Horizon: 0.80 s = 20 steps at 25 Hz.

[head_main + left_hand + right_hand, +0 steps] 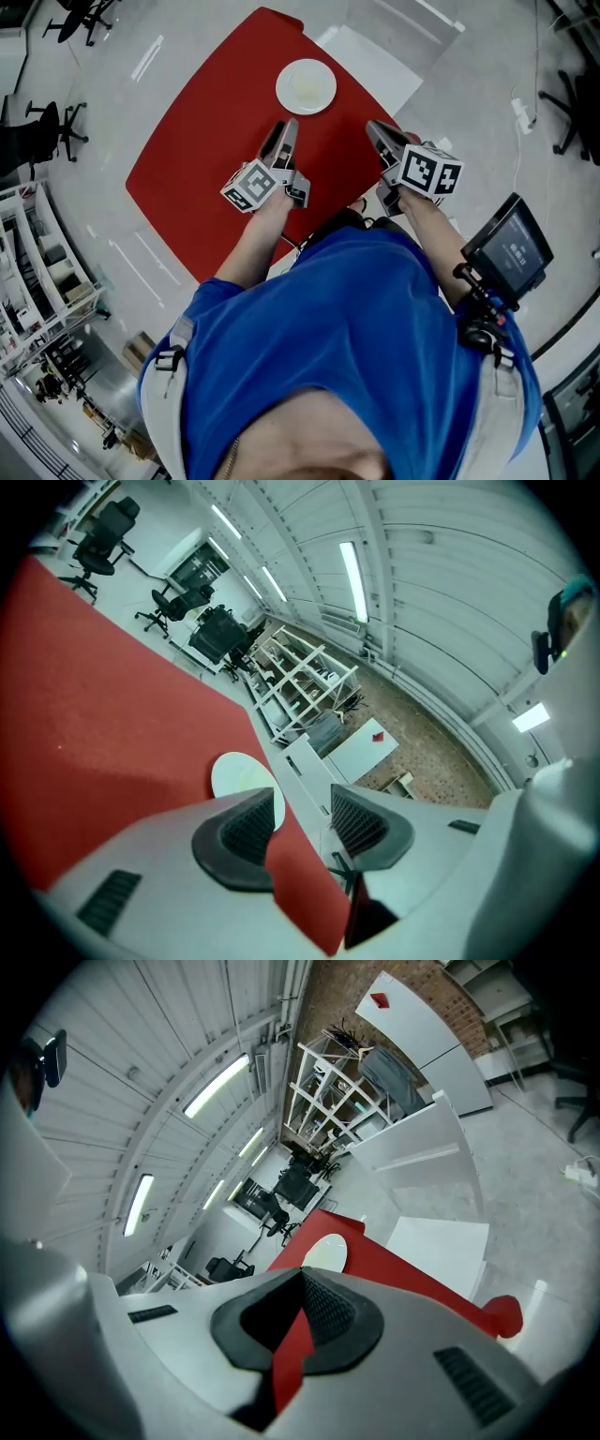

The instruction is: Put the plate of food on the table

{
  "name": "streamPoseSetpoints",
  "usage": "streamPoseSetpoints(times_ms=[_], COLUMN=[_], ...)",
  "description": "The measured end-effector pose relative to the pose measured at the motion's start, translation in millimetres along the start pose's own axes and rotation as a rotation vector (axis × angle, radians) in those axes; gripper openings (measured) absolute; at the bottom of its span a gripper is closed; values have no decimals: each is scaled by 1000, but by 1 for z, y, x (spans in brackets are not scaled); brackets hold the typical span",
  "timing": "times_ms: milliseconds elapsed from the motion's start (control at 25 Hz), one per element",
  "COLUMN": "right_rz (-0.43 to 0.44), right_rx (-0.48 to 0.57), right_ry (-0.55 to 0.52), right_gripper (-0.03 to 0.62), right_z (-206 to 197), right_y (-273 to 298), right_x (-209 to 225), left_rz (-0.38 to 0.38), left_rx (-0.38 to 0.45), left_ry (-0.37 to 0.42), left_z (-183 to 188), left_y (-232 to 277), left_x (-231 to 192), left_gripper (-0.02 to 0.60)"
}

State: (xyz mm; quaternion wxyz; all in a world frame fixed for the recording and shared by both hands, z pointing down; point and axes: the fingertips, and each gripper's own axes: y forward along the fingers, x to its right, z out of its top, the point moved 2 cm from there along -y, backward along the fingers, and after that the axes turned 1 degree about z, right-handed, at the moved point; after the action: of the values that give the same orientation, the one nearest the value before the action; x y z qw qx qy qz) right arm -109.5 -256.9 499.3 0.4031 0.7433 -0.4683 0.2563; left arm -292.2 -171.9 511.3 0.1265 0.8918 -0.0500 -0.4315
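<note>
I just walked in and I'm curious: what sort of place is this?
Probably a lab or workshop hall: office chairs, open shelving racks, and a curved metal ceiling with strip lights.

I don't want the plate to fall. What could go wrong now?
The plate sits close to the far edge of the red table, so a bump could slide it off. The left claw, open and empty, points at the plate, so a forward swing might knock it.
</note>
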Motion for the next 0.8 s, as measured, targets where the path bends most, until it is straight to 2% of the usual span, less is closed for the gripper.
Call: streamPoseSetpoints(times_ms=[320,560,800], right_rz=[65,90,86], right_rx=[36,50,59], right_ry=[-38,-55,-82], right_gripper=[2,2,2], right_z=[2,4,12], right_y=[1,2,3], right_x=[-10,-13,-15], left_rz=[-88,-171,-195], left_rx=[62,61,46], left_ry=[73,140,161], left_z=[-2,-1,0], left_y=[-20,-25,-19], left_x=[31,47,50], left_gripper=[8,6,8])
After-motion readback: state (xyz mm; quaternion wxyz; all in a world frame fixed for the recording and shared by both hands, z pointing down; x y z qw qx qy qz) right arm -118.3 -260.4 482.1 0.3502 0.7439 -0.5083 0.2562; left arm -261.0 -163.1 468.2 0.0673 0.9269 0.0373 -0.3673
